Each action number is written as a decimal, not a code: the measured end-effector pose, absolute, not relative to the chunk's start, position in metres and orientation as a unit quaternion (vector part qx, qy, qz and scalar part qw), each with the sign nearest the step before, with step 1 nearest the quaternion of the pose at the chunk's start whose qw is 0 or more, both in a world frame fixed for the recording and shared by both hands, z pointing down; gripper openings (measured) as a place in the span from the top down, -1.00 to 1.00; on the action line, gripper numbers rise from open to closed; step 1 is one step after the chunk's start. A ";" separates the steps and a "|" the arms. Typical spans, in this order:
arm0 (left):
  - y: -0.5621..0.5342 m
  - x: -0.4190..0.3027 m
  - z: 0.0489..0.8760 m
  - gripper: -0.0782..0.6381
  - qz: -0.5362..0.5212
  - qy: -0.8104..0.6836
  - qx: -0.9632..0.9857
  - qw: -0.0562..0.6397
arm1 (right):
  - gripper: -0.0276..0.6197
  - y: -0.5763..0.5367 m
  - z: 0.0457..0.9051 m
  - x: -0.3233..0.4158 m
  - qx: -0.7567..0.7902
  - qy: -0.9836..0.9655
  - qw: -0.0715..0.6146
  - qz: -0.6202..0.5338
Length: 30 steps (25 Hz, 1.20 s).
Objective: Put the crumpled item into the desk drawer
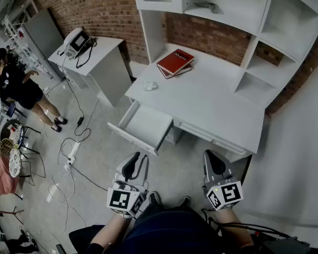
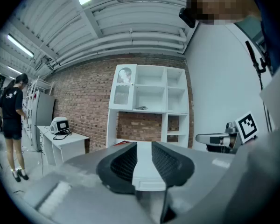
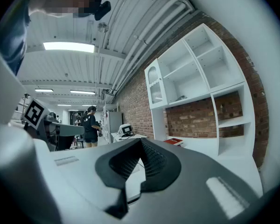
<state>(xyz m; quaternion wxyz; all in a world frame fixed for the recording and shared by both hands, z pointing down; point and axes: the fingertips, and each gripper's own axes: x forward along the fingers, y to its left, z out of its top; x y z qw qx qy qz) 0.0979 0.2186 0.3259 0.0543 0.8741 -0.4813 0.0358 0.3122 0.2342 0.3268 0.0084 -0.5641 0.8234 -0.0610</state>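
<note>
White flat-topped desk [image 1: 212, 105], empty front drawer [image 1: 144, 126] pulled open. Lying on top: small crumpled white wad [image 1: 150, 85]; stacked red hardcover books [image 1: 175, 63], well apart.

Red brick wall [image 1: 95, 4] behind a white side table [image 1: 108, 49], cables [image 1: 73, 148] strewn over grey floor [image 1: 103, 157]

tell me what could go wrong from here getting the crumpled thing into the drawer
1. The crumpled item is small and sits near the left corner of the desk; a clumsy pinch might knock it to the floor.
2. The right gripper is shut and would only push the item unless opened; the left gripper stands open.
3. The open drawer juts out from the desk and could get bumped on approach.
</note>
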 end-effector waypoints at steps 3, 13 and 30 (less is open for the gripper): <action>0.216 0.079 0.323 0.48 0.028 -0.489 0.870 0.065 | 0.91 0.230 0.326 0.293 -0.563 0.824 0.012 -0.059; 0.207 0.056 0.323 0.48 0.037 -0.491 0.869 0.049 | 0.91 0.222 0.327 0.286 -0.579 0.813 0.016 -0.063; 0.201 0.059 0.341 0.48 0.050 -0.556 0.827 0.069 | 0.62 0.175 0.346 0.316 -0.546 0.836 -0.001 -0.062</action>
